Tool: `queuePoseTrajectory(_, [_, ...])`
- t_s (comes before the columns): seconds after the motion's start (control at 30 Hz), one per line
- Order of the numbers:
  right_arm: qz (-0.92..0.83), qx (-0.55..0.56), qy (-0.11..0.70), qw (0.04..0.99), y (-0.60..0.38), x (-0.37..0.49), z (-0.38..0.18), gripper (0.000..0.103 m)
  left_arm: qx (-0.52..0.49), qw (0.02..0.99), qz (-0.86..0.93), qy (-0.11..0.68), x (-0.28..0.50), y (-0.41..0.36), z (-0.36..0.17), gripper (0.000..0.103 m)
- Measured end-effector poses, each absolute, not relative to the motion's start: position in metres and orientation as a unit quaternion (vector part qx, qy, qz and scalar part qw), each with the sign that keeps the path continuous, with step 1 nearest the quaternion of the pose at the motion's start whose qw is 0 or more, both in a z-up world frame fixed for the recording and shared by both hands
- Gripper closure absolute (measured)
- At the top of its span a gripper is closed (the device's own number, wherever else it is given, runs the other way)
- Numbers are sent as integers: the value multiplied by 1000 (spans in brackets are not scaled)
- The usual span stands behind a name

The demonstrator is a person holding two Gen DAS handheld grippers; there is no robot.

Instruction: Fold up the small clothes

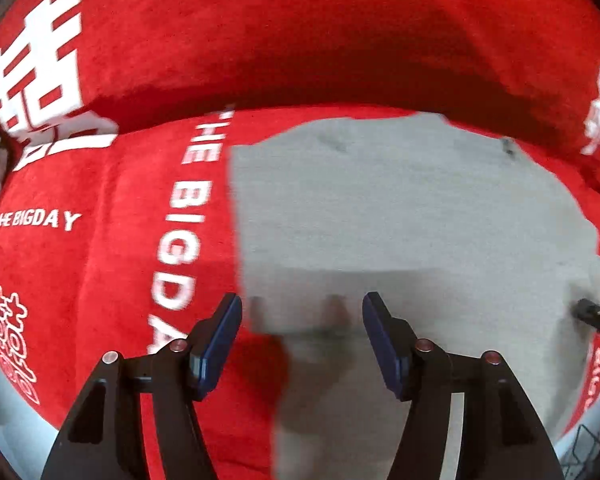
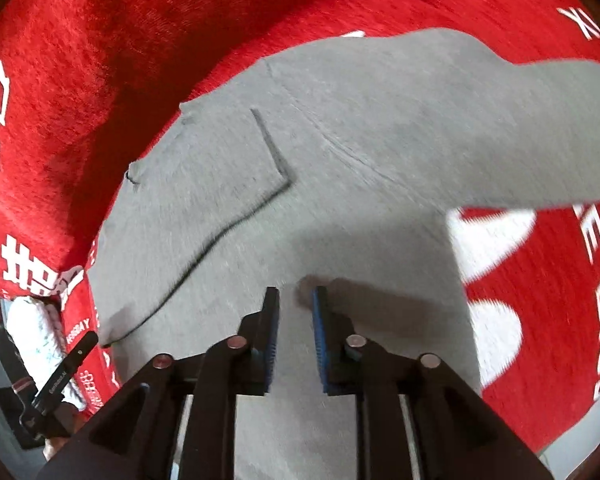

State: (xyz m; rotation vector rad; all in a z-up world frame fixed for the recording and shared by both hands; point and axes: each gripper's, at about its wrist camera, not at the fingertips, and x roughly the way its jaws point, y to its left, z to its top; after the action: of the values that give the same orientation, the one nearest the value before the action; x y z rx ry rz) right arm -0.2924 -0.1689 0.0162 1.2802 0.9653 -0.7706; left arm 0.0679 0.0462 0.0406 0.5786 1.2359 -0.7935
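Note:
A small grey garment (image 1: 400, 216) lies spread on a red blanket with white lettering (image 1: 100, 260). My left gripper (image 1: 302, 308) is open and empty, hovering over the garment's near left edge. In the right wrist view the same grey garment (image 2: 340, 140) shows a dark-trimmed folded panel (image 2: 228, 184) and a sleeve (image 2: 540, 136) reaching right. My right gripper (image 2: 296, 300) hovers over the garment with its blue pads (image 2: 320, 320) a narrow gap apart; nothing is held between them.
The red blanket (image 2: 80, 80) covers the whole surface, with a raised red cushion or fold (image 1: 300, 40) behind the garment. The other gripper's tip (image 1: 596, 316) shows at the right edge of the left view, and its body (image 2: 60, 380) at lower left of the right view.

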Motion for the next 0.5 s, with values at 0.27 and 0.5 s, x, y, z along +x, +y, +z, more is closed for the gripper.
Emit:
queuePoseTrajectory(0.27, [-333, 584, 403, 621, -164, -326, 22, 51, 269, 686, -386, 555, -2, 8, 57, 9])
queuePoseTrajectory(0.5, [-342, 606, 365, 618, -179, -370, 23, 35, 268, 669, -400, 567, -50, -24, 54, 0])
